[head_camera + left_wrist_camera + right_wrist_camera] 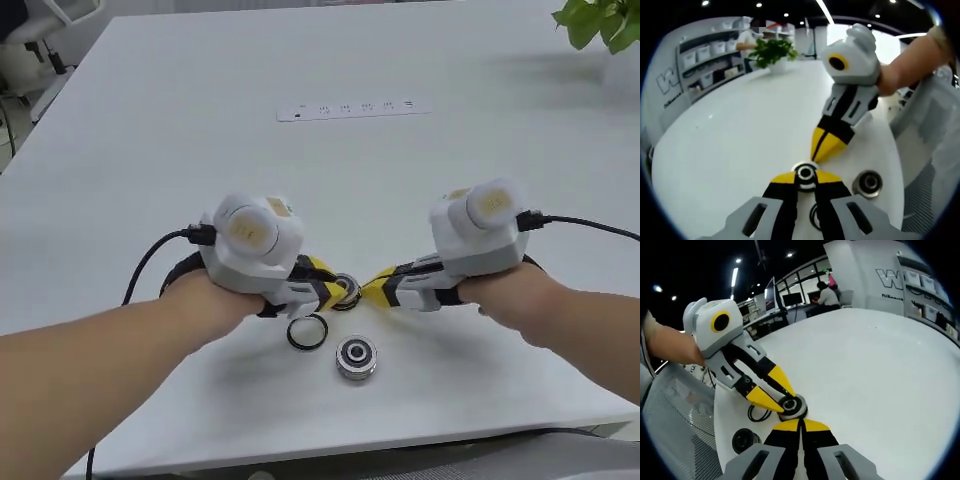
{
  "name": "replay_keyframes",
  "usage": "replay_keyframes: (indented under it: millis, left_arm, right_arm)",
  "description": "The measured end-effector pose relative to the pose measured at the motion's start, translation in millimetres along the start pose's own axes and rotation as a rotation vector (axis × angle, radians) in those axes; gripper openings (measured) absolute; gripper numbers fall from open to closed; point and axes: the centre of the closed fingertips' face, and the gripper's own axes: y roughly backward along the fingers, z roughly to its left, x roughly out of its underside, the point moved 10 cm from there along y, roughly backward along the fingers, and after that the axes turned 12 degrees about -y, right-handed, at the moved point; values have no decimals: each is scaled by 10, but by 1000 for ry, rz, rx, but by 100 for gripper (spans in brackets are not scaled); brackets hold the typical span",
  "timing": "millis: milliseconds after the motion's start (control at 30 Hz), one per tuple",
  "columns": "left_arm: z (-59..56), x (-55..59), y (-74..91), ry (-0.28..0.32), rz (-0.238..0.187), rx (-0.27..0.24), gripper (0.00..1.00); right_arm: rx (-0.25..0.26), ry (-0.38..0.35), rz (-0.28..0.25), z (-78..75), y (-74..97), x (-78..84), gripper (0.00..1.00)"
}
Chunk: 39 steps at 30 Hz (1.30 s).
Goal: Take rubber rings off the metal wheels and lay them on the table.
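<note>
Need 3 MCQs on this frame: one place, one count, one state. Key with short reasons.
1. Where is the loose rubber ring?
A) hanging off the table edge
B) flat on the table beside the free wheel
C) propped upright against a wheel

2. How many metal wheels are there?
A) one
B) two
C) four

3. The left claw is:
A) shut on a wheel
B) wide open over the table
C) lying on the table, unheld

Key:
1 B: the head view shows it lying flat next to the free wheel.
2 B: the free wheel plus the held wheel.
3 A: its jaws clamp the held wheel from both sides.
</note>
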Motion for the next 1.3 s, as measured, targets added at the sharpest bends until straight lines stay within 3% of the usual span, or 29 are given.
replay_keyframes:
  millis: [100,200,933,1033,1100,1167,1300]
  left_arm:
    - [-8,-10,-5,3,5,-3,13]
    - [-23,-17,-9,-1,6,0,13]
    - [-37,-38,-13,-21,23,-10,12]
    - [-39,-40,-11,-22,24,-10,12]
    - [-40,-42,-13,-26,21,-11,12]
    - [-43,-41,-15,-23,21,-11,12]
    - [-50,-43,-12,-21,19,-12,12]
  right_arm:
    - [-2,-45,-14,-22,21,3,0]
    - [-21,-136,-60,-45,41,-22,0]
    - [-40,-183,-62,55,40,-21,0]
    - [-59,-193,-58,95,3,-32,0]
    - [-148,-225,-110,163,-5,-107,0]
    - [-117,-158,-92,173,0,-151,0]
    - [-100,-177,-88,110,-3,-95,0]
